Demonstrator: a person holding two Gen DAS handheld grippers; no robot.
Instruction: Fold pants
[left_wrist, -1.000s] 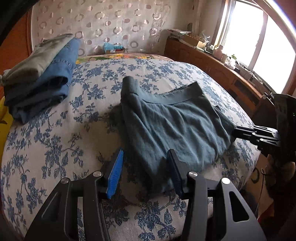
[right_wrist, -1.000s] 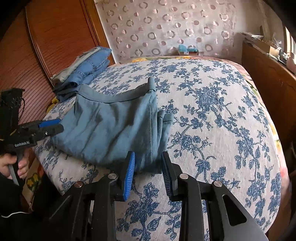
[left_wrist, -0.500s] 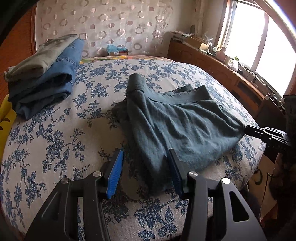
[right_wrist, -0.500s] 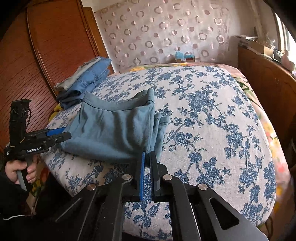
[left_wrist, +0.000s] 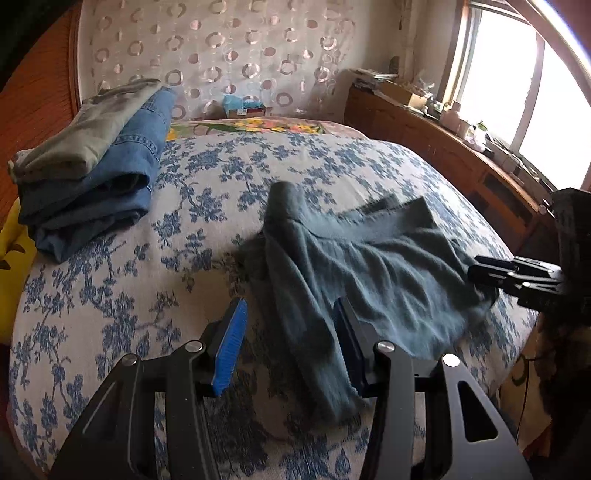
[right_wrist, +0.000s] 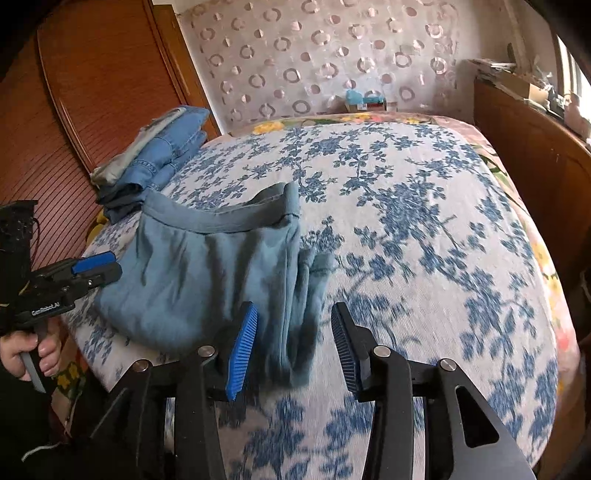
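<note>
Teal-grey pants (left_wrist: 369, 266) lie partly folded on the flowered bed (left_wrist: 110, 280), waistband toward the headboard. They also show in the right wrist view (right_wrist: 207, 273). My left gripper (left_wrist: 290, 347) is open, its fingers on either side of the near left corner of the pants. My right gripper (right_wrist: 293, 347) is open over the bunched near right edge. The right gripper shows in the left wrist view (left_wrist: 517, 277) at the pants' right edge. The left gripper shows in the right wrist view (right_wrist: 92, 267) at their left edge.
A stack of folded jeans with a grey-green garment on top (left_wrist: 92, 166) lies at the bed's far left; it also shows in the right wrist view (right_wrist: 155, 155). A wooden sideboard (left_wrist: 461, 162) with clutter runs under the window on the right. A wooden wardrobe (right_wrist: 92, 92) stands left.
My right gripper shut on the pants' edge half a second ago and has now opened again. The pants have shifted and bunched a little. My left gripper stayed open.
</note>
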